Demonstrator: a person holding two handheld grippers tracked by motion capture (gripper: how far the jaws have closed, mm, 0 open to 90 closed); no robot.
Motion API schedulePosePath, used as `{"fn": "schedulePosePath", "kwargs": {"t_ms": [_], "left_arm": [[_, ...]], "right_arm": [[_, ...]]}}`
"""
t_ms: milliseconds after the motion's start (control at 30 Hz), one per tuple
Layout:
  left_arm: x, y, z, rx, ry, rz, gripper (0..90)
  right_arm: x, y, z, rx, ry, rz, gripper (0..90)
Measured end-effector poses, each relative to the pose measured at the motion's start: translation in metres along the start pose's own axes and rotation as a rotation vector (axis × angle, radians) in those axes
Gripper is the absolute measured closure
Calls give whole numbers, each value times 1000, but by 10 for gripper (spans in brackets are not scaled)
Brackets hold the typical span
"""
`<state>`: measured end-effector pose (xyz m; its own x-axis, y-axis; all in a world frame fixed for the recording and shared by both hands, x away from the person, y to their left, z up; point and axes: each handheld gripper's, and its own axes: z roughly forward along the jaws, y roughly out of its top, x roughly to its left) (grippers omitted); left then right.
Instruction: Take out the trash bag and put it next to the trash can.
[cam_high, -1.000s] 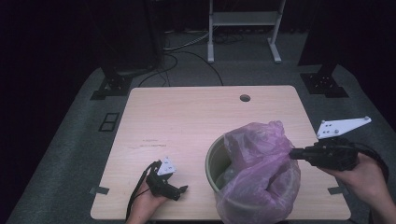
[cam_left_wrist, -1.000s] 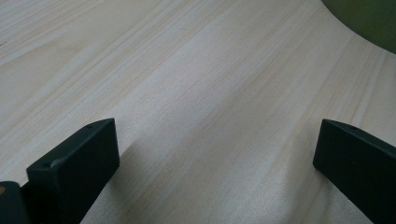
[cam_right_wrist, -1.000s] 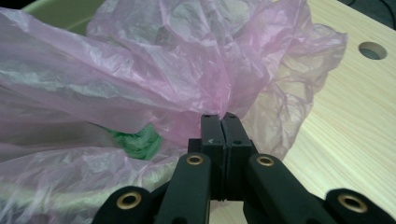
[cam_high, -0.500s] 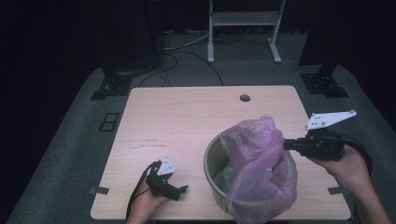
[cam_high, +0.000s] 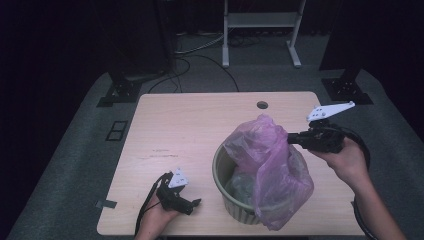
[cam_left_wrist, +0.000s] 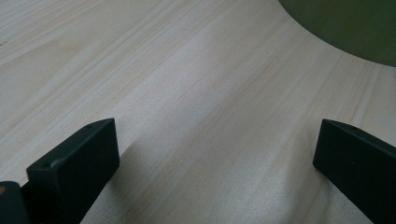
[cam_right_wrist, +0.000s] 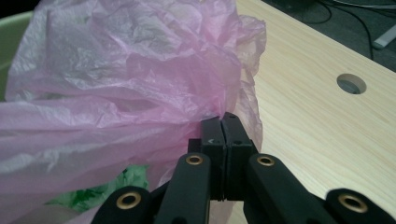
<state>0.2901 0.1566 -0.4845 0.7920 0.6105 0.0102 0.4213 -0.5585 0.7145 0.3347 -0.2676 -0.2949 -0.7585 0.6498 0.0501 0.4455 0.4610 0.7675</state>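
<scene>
At 3 o'clock of the bin, my right gripper pinches thin pink bag film that I judge tears or slips if yanked; left gripper idles open.

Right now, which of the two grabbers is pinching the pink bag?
The right hand-held gripper: its jaws are shut on an edge of the thin pink plastic bag over the round green bin. The left hand-held gripper rests open on the wooden table.

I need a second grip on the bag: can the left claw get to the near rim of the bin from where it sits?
Probably yes. The left claw rests open on the table, with bare wood between it and the green bin. The pink bag, pinched by the right claw, drapes the bin's far side.
</scene>
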Motion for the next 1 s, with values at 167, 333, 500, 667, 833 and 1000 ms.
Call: {"fn": "schedulePosePath", "kwargs": {"t_ms": [167, 333, 500, 667, 833, 1000], "left_arm": [[0, 0, 0, 1, -1, 2, 0], [0, 0, -1, 1, 0, 1, 0], [0, 0, -1, 2, 0, 1, 0], [0, 0, -1, 3, 0, 1, 0], [0, -1, -1, 2, -2, 0, 0], [0, -1, -1, 3, -2, 1, 0]], "right_arm": [[-2, -1, -12, -33, -1, 12, 711], [3, 2, -32, -68, -12, 20, 516], [13, 9, -41, -124, -2, 24, 321], [26, 19, -29, -138, 16, 14, 129], [31, 25, -8, -124, 5, 12, 91], [29, 27, 9, -96, -3, 14, 43]]}}
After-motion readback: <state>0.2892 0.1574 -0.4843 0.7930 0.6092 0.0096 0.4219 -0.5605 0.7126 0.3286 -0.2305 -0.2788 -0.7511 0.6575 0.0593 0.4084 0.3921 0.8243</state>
